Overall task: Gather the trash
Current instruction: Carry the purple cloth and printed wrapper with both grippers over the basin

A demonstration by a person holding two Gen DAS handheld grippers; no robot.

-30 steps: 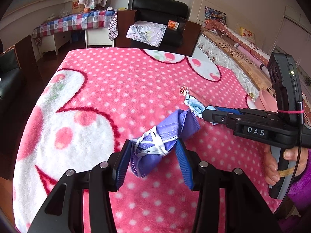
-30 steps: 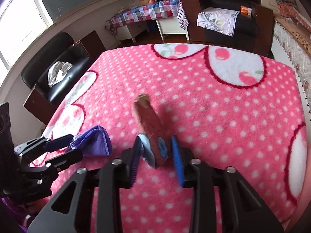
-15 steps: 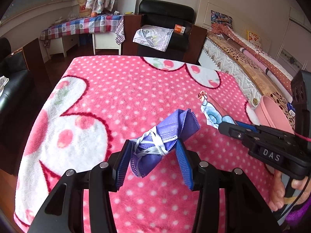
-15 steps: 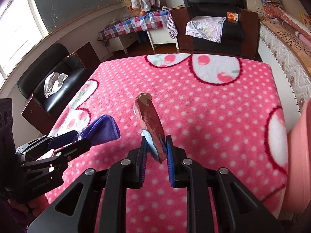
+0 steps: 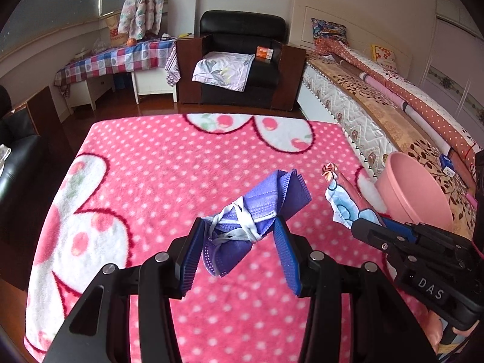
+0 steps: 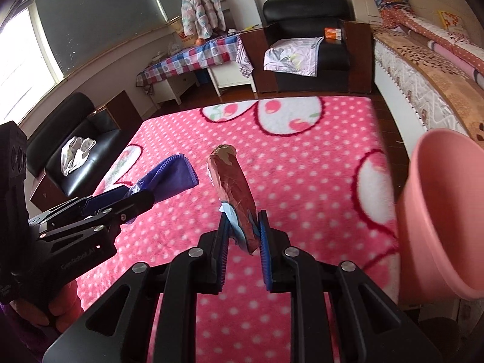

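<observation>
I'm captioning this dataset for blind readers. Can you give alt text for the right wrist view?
The right tool grips a brown wrapper above a pink polka-dot blanket. At left, the left tool holds a purple face mask; a pink bin stands at right.

A pink blanket with white dots and red-outlined white cherry patches is noted. The folded face mask is purple with white straps. The wrapper is reddish-brown with pale blue. The bin is plain pink.
</observation>
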